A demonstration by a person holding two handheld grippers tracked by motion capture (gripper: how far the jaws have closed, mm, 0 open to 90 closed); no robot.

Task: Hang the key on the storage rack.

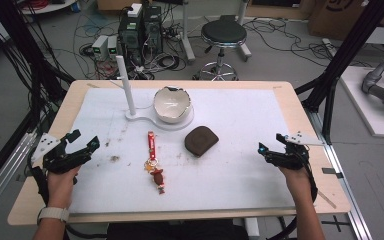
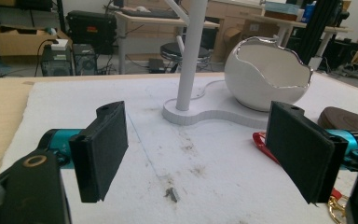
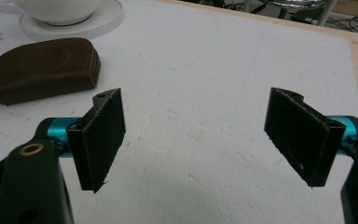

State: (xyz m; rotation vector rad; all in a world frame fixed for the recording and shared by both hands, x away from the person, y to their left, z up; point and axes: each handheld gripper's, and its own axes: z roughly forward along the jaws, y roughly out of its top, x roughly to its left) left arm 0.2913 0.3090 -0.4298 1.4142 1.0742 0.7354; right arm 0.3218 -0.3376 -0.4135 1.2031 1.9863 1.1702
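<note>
High view keychain (image 1: 153, 162), left gripper (image 2: 205, 154) fingers wide near white stand (image 2: 191, 60), right gripper (image 3: 200, 140) wide beside brown pouch (image 3: 42, 70)

**Wooden table under a white mat**

The table (image 1: 300, 107) carries a white mat (image 1: 240, 165), speckled with dirt at its left. On the mat stand a white stand with a post (image 1: 130, 112) holding an eggshell-shaped bowl (image 1: 172, 104). Nearer lie a red keychain (image 1: 153, 162) and a brown pouch (image 1: 200, 140), apart.
</note>
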